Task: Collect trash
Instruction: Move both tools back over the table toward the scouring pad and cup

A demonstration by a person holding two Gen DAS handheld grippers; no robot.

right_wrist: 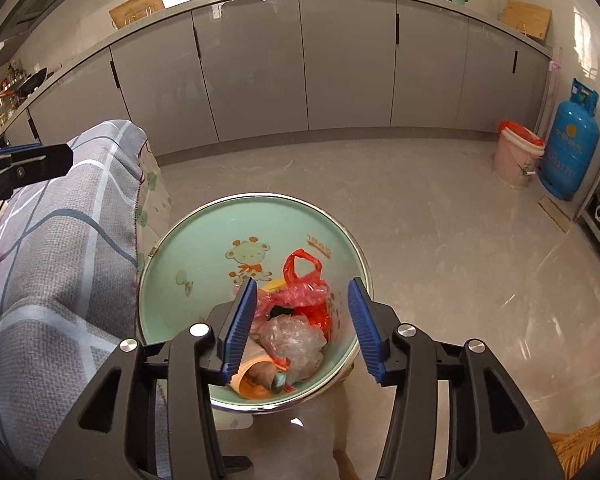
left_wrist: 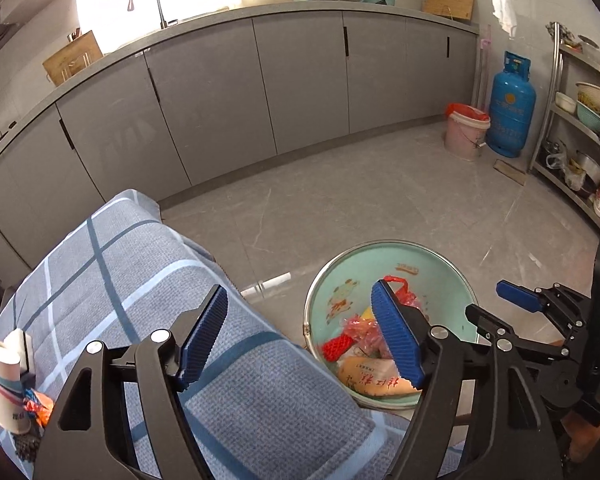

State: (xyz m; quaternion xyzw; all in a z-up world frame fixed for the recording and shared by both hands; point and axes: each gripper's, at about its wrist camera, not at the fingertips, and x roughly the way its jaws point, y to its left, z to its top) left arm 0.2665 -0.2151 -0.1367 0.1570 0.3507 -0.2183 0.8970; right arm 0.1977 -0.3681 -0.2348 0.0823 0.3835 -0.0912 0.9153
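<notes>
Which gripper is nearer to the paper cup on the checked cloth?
Left. The left gripper is over the cloth, with the paper cup at its left; the right gripper hangs over the green basin.

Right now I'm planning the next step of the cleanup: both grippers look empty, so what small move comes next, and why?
Probably swing the left gripper toward the paper cup and orange wrapper lying on the plaid cloth. Both jaws stand open with nothing between them, the green basin already holds wrappers, and that litter sits on the left gripper's side.
</notes>
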